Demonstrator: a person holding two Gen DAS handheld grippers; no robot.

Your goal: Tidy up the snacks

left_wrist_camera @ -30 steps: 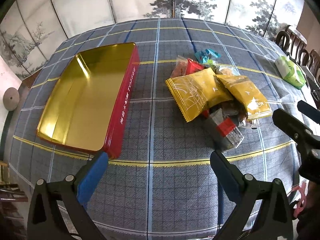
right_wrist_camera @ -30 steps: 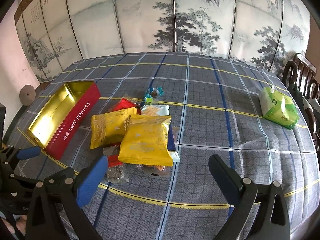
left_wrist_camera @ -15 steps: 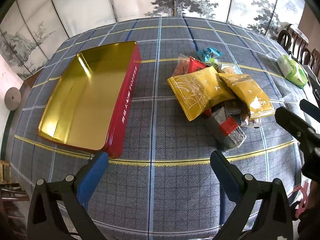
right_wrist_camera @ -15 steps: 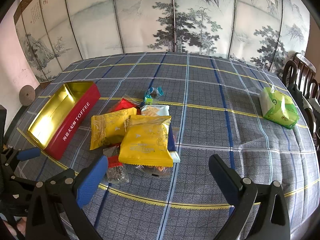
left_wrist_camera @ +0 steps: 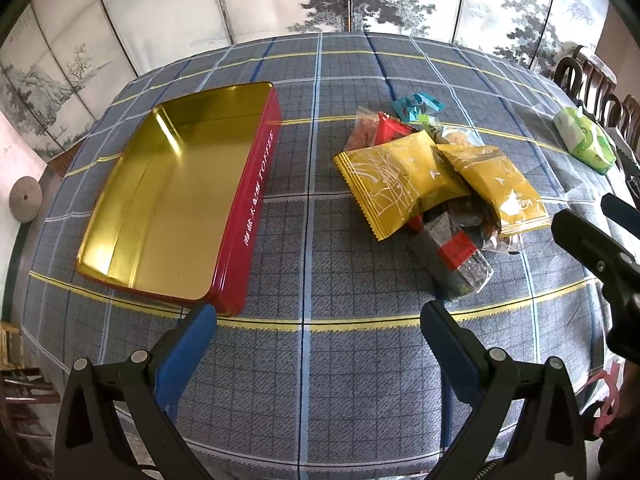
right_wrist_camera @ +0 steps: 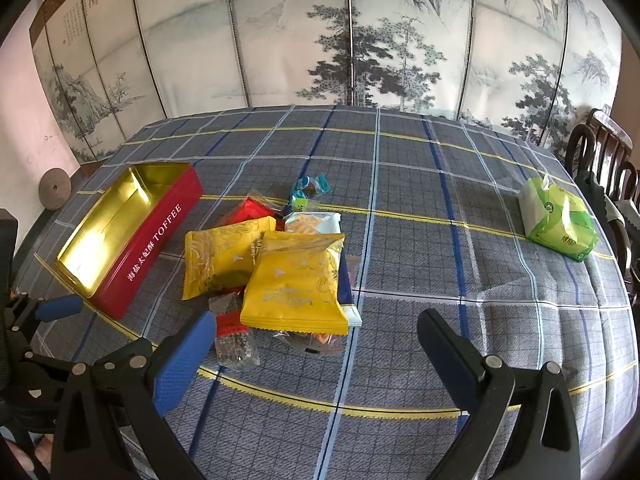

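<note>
Toffee tin (left_wrist_camera: 168,200) sitting empty at desk (left_wrist_camera: 312,360) left, snack pile (left_wrist_camera: 432,188) lying just right of it. Left hand-held gripper (left_wrist_camera: 318,320) and right hand-held gripper (right_wrist_camera: 316,330) both hovering released. Judging: be taking top yellow packet (right_wrist_camera: 296,280) first, pinching sealed edge.

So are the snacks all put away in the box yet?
Not yet. The red tin is open and has nothing inside. Both the left gripper and the right gripper are open and hold nothing. The whole snack pile lies on the tablecloth beside the tin, so every packet has yet to go in.
</note>
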